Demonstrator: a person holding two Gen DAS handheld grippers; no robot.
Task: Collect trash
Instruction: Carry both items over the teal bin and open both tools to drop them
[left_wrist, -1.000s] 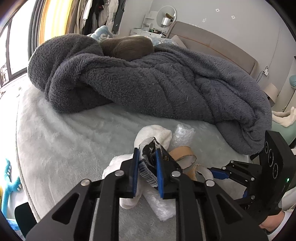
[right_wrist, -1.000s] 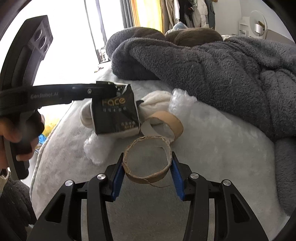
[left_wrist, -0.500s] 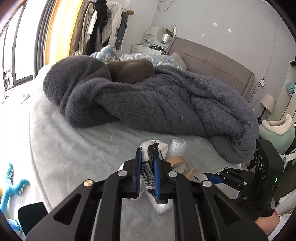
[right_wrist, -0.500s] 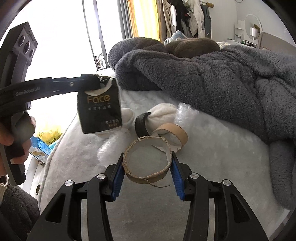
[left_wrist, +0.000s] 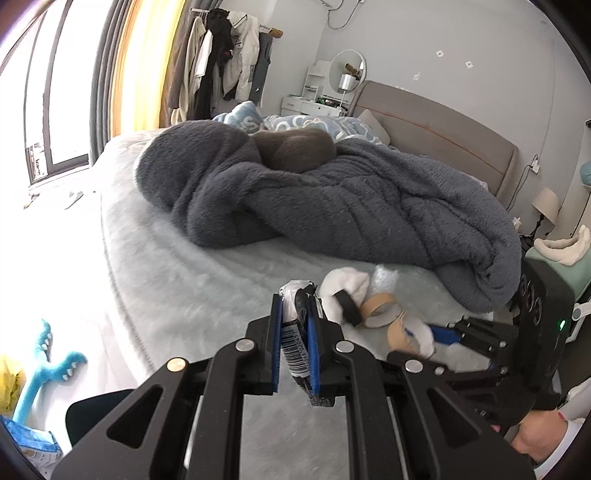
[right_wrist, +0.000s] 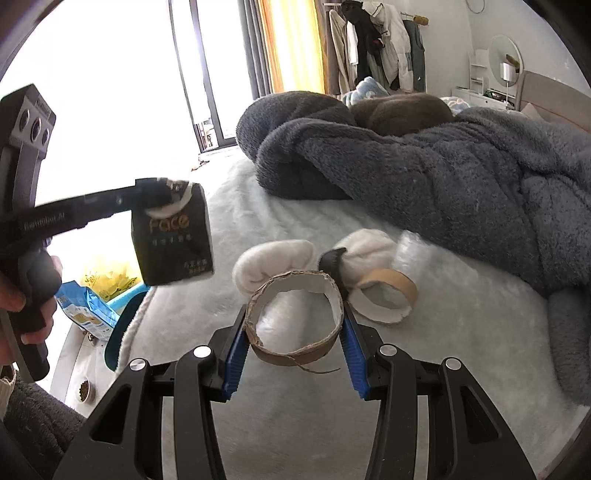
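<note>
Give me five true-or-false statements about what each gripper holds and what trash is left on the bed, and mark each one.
1. The left gripper is shut on the black tissue pack. True.
2. The right gripper is empty. False: its jaws hold a cardboard tape ring.
3. A second cardboard ring lies on the bed. True.
4. The tissue pack rests on the bed. False: it hangs in the air.
5. The grey blanket covers the white socks. False: they lie uncovered.

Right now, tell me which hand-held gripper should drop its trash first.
Left, probably. The left hand-held gripper already hangs its black tissue packet off the bed's edge; the right hand-held gripper holds its brown cardboard tape ring above the bed.
</note>
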